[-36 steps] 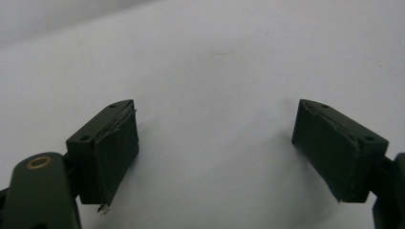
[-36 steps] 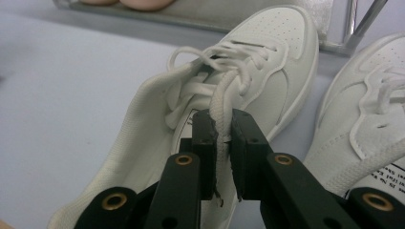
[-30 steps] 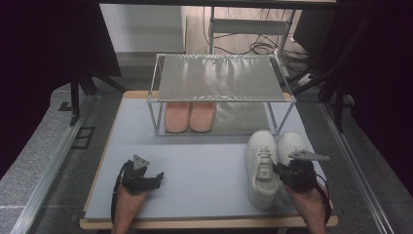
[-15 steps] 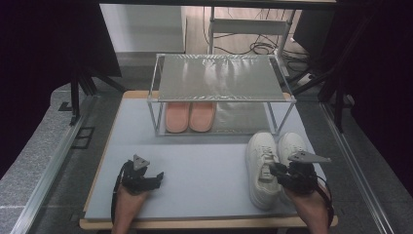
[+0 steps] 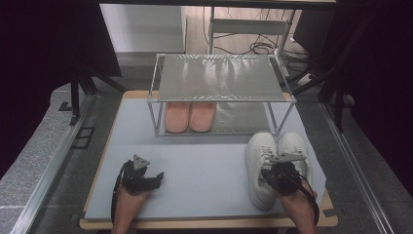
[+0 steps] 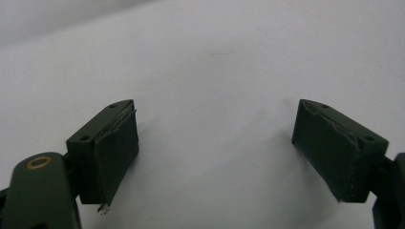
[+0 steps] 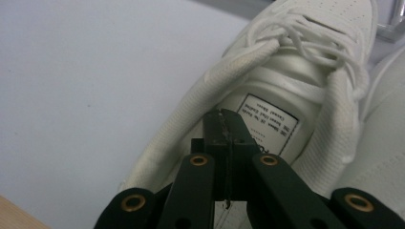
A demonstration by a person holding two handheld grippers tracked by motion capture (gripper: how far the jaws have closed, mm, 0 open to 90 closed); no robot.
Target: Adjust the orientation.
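Item: left white sneaker [image 7: 267,95]; my right gripper [image 7: 228,125] jaws just closed together, empty, inside its opening; I'd reopen them over the collar before lifting; left gripper [image 6: 215,152] jaws apart, idle

Your right gripper [image 5: 281,176] covers the heels of the sneakers [image 5: 259,163] in the high view, and in its own view the left sneaker's [image 7: 267,95] toe runs off the top edge while the label's [image 7: 267,125] print is too small to read. The rack's [image 5: 221,78] top shelf hides the toes of the slippers [image 5: 190,117] beneath it. Your forearms are cut off by the bottom edge, and the left gripper [image 6: 215,152] view crops its own jaws at the bottom corners.
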